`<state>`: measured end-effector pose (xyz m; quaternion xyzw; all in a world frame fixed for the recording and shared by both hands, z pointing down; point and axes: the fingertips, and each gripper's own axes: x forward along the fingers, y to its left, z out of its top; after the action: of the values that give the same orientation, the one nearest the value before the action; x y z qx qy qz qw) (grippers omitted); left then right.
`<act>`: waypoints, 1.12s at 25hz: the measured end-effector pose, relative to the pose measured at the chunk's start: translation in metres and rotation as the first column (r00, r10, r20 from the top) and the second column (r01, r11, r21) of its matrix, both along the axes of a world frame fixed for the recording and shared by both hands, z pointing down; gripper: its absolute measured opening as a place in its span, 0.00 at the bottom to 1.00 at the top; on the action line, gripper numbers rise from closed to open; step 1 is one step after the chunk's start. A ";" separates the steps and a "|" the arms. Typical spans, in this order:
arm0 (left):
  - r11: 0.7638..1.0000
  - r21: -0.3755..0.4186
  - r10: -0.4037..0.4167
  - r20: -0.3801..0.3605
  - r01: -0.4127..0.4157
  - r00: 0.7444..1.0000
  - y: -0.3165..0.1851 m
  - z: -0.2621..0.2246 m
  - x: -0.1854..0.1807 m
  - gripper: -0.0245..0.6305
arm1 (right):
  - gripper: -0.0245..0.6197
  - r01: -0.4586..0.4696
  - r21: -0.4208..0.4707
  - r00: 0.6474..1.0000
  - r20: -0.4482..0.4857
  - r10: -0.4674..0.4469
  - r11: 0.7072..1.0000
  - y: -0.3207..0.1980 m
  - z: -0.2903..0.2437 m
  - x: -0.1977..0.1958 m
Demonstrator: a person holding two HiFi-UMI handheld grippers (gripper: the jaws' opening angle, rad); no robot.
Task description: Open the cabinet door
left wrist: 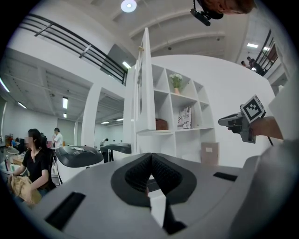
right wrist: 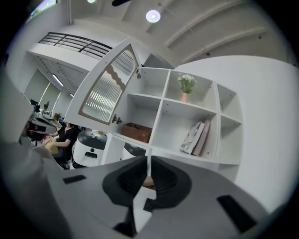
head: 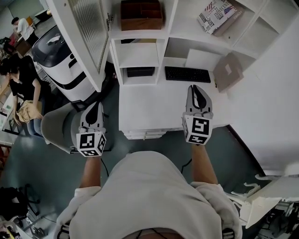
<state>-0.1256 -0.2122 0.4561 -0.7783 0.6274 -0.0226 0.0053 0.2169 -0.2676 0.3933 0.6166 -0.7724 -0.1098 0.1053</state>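
The left claw (head: 94, 107) is clenched on nothing, its dark pads meeting at the tips in its own view (left wrist: 150, 161). It hangs off the left edge of the white surface (head: 149, 109), above a grey chair (head: 53, 127). The right claw (head: 196, 88) is drawn almost together, with only a thin slit between the pads (right wrist: 161, 175) and nothing in it. It is held over the surface, just short of a black keyboard (head: 188, 73).

Beyond both claws stands a white shelf unit, and its cabinet door (head: 86, 32), with a ribbed glass panel, is swung wide open to the left. Neither claw touches it. The open compartment beside the door holds a brown wooden box (head: 141, 15). A printed magazine (head: 215, 14) leans in the compartment to the right, and a brown cardboard sheet (head: 227, 71) stands near the keyboard. To the left of the door is a white-and-black machine (head: 60, 58), with a seated person (head: 21, 79) past it.
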 end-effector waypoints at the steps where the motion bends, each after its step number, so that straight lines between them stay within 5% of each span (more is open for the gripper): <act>1: 1.000 0.002 0.001 0.002 -0.001 1.000 0.000 0.000 0.001 0.04 | 0.07 0.001 -0.001 1.000 0.010 -0.001 1.000 0.001 0.004 0.000; 28: 1.000 0.021 0.016 0.009 -0.016 1.000 -0.001 0.004 0.005 0.04 | 0.04 0.072 -0.071 0.984 0.169 -0.059 0.995 0.018 0.071 -0.026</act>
<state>-0.1207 -0.2133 0.4601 -0.7832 0.6212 -0.0195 0.0167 0.1907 -0.2499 0.4645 0.5934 -0.8020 -0.0316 0.0604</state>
